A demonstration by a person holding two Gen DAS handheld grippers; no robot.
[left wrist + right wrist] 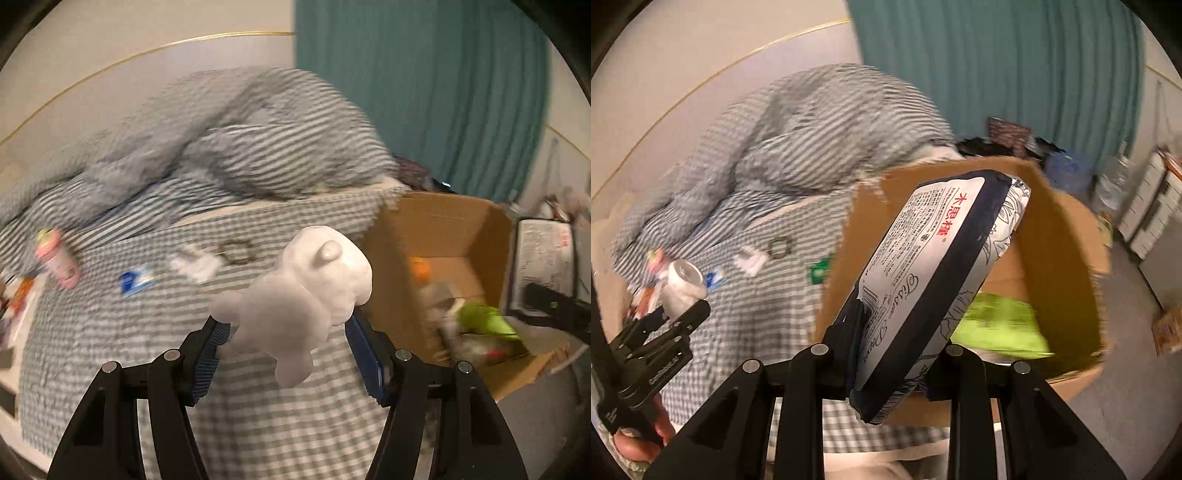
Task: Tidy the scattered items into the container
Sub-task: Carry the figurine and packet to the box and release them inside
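My left gripper [286,321] is shut on a white plush toy [306,291], held above the checked bedsheet just left of the cardboard box [443,221]. My right gripper [901,332] is shut on a white tissue pack with a navy band [934,280], held over the near wall of the cardboard box [1056,236]. Inside the box lie a lime-green item [1001,325] and an orange thing [419,267]. The left wrist view shows the tissue pack [543,258] at its right edge. The right wrist view shows the left gripper [665,332] with the plush toy [683,284] at its left.
On the checked sheet [110,350] lie a pink bottle [59,262], a blue-and-white packet [135,282], a white item [195,264], a ring [236,251] and a green item [820,271]. A striped duvet [240,147] is heaped behind. Teal curtain [997,74] and drawers [1148,210] stand at the right.
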